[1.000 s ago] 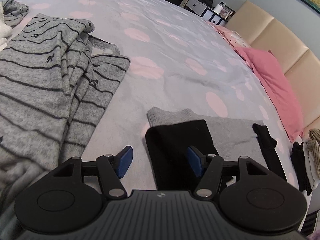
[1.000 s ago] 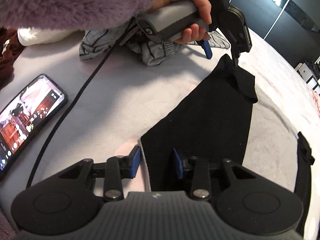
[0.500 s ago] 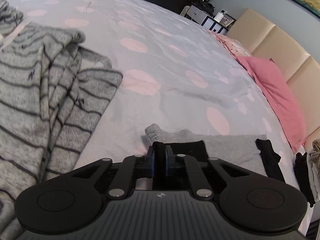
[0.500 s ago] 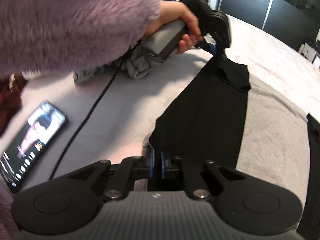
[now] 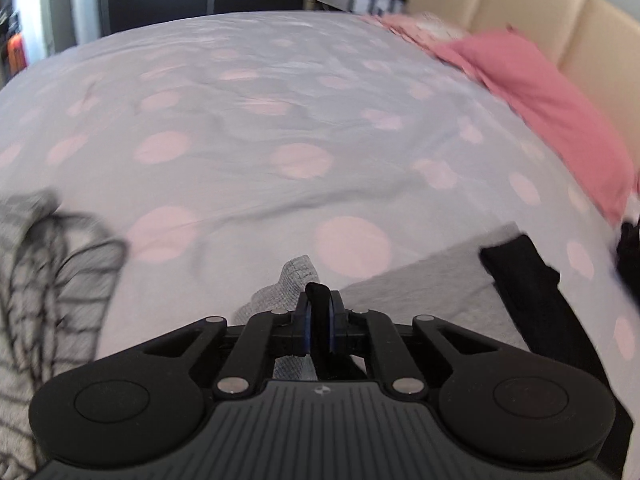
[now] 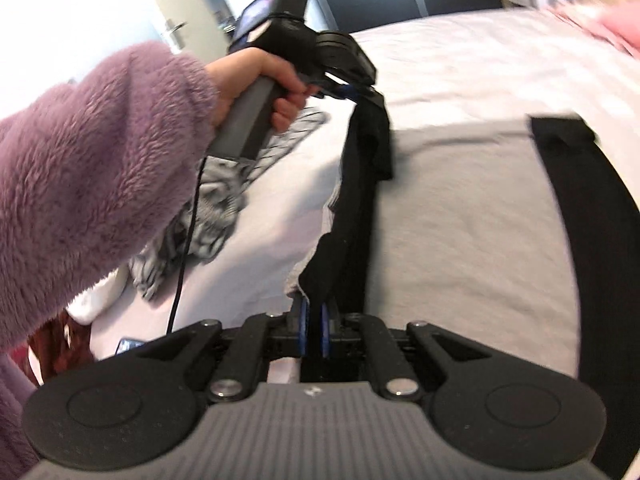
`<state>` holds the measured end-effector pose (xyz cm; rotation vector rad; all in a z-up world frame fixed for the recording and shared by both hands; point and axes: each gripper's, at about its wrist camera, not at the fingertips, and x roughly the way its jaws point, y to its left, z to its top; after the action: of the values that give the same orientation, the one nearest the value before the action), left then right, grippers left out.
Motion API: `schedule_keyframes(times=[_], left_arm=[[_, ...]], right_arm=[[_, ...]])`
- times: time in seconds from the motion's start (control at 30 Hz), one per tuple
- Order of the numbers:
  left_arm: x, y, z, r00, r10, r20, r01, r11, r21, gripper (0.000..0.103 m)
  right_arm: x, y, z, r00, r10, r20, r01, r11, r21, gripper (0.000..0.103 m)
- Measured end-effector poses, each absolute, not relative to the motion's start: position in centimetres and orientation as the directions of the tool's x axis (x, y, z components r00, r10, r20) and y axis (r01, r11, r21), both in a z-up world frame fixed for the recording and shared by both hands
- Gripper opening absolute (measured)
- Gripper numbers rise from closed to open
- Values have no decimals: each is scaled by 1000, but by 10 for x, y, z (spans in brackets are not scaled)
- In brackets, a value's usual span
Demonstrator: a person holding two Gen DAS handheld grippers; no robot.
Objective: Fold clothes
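A grey garment (image 6: 460, 220) with black sleeves lies flat on the bed. One black sleeve (image 6: 356, 208) is lifted off it and hangs as a narrow strip between my two grippers. My right gripper (image 6: 314, 330) is shut on its near end. My left gripper (image 6: 360, 94), held by a hand (image 6: 260, 76) in a fluffy purple sleeve, is shut on its far end. In the left wrist view, black fabric (image 5: 318, 294) sticks up between the shut pads of my left gripper (image 5: 318, 320), above the grey garment (image 5: 420, 292). The other black sleeve (image 6: 600, 208) lies flat at the right.
A grey striped garment (image 5: 48, 272) lies crumpled to the left, also visible under the hand (image 6: 216, 200). A black cable (image 6: 188, 248) hangs from the left gripper's handle. A pink pillow (image 5: 552, 112) and beige headboard (image 5: 560, 12) stand at the right. The dotted bedspread (image 5: 280, 100) stretches beyond.
Both grippers went from open to shut on the black sleeve's ends. They then rose and rolled, pulling the flat sleeve up off the grey garment into a narrow strip.
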<state>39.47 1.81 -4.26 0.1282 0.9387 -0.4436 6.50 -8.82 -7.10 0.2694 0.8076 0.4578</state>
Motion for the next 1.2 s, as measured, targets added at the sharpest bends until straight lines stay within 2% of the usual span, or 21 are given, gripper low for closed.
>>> schedule_keyframes(times=[0.13,0.3,0.37,0.4,0.47,0.57,0.6,0.7,0.8,0.93,1.0,1.07,1.2], left_arm=[[396,-27,-60,478,-263,-838,466,885,-13,6],[401,-51,-82,456,-218,-863,448,894,10,9],[402,-52,-82,453,-222,-863,429,903,-7,23],[402,-53,-82,454,-225,-862,421,907,-15,27],[400,-54,-75,473,-227,-851,414,910,-12,47],[396,-52,-60,504,-216,-836,398,917,3,51],[395,-50,-54,509,-217,-833,396,918,3,51],[387,-42,-39,516,-217,-829,403,915,11,51],[374,-27,-27,527,-204,-825,416,908,41,49],[352,0,-21,526,-211,-824,420,907,36,35],[343,15,-24,523,-229,-821,420,907,15,32],[338,25,-30,503,-263,-823,441,897,-17,23],[330,33,-48,458,-284,-842,471,881,-41,20]], right_arm=[[68,-116,-89,583,488,-650,-176,856,486,9],[74,-149,-120,529,516,-673,-61,815,577,9],[76,-157,-129,507,525,-683,-15,798,602,11],[76,-159,-132,499,521,-692,-2,800,600,14],[75,-161,-134,497,515,-698,2,804,595,14],[68,-159,-123,530,462,-711,-14,844,537,23],[66,-157,-118,551,440,-709,-38,862,505,28],[60,-150,-101,615,393,-684,-122,904,410,28],[67,-143,-93,633,409,-657,-192,905,379,27],[101,-130,-94,630,431,-646,-273,902,335,23],[120,-126,-98,628,441,-641,-305,898,318,21],[136,-125,-100,630,450,-633,-342,892,294,19],[171,-111,-109,634,420,-650,-379,901,212,18]])
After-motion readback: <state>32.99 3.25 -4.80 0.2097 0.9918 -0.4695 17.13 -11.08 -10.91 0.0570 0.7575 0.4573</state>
